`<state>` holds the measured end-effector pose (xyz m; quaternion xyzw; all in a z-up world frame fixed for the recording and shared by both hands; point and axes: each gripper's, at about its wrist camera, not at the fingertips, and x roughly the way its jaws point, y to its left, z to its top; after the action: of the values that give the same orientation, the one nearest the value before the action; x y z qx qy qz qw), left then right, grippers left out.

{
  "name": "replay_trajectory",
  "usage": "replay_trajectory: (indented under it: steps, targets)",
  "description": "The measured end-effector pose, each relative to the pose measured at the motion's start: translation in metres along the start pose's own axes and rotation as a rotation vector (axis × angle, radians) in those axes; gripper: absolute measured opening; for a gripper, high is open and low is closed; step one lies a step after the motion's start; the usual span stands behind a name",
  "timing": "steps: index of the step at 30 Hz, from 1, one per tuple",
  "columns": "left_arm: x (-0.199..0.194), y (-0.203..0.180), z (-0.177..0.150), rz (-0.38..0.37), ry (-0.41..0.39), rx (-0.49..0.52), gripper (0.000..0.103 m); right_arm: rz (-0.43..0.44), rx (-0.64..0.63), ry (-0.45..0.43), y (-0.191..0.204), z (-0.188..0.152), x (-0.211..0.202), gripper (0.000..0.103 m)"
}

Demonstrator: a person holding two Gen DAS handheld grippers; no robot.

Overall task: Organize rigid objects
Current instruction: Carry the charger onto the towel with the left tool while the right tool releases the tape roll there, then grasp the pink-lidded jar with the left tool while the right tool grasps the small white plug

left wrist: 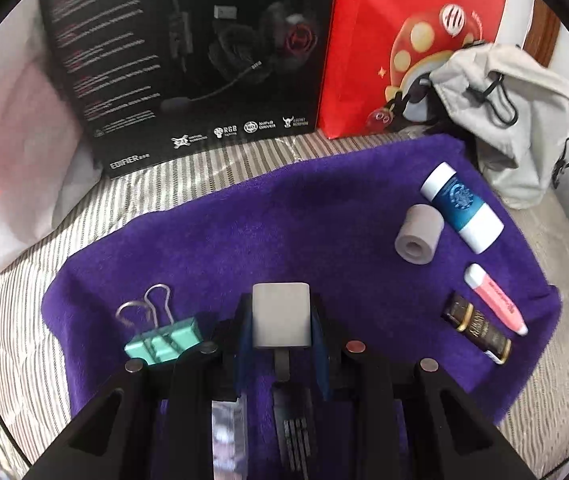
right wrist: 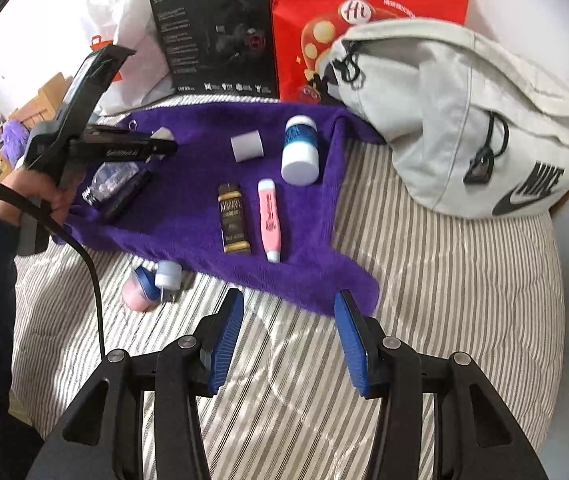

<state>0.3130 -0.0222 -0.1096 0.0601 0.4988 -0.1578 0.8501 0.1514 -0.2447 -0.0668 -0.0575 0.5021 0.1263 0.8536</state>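
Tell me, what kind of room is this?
Probably a bedroom: the purple towel lies on a striped mattress, with a backpack and a headset box at its far edge.

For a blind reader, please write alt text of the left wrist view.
The left gripper clamps a grey rectangular block over a purple fleece towel. A mint-green binder clip lies left; a blue-and-white bottle lies right.

The black headphone box (right wrist: 212, 36) at the far side bore "HECATE" in yellow along its top edge and "G2" in red at its corner; in the left wrist view its (left wrist: 188, 60) lower edge showed "EDIFIER" and an "RGB" icon. The grey backpack (right wrist: 484, 128) at the right carried "NIKE" with the swoosh. The red paper bag (right wrist: 368, 12) showed "Hi" in a white circle.
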Motion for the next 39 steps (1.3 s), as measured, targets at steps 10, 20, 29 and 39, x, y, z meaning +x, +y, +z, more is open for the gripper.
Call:
replay_trajectory:
  steps: [10, 20, 29, 39]
  targets:
    - [0.012, -0.006, -0.003, 0.043, 0.025, 0.034, 0.025, 0.012, 0.064, 0.033, -0.007, -0.018, 0.009, 0.047]
    - [-0.001, -0.011, -0.013, 0.074, 0.046, 0.024, 0.038, 0.028, 0.075, -0.004, 0.002, -0.029, -0.009, 0.047]
    - [-0.082, -0.032, -0.034, 0.078, -0.066, 0.067, 0.039, 0.045, 0.075, -0.067, 0.01, -0.034, -0.03, 0.052]
    - [-0.11, -0.074, -0.105, -0.044, -0.051, 0.105, 0.039, 0.01, 0.113, -0.057, 0.001, -0.055, -0.04, 0.052]
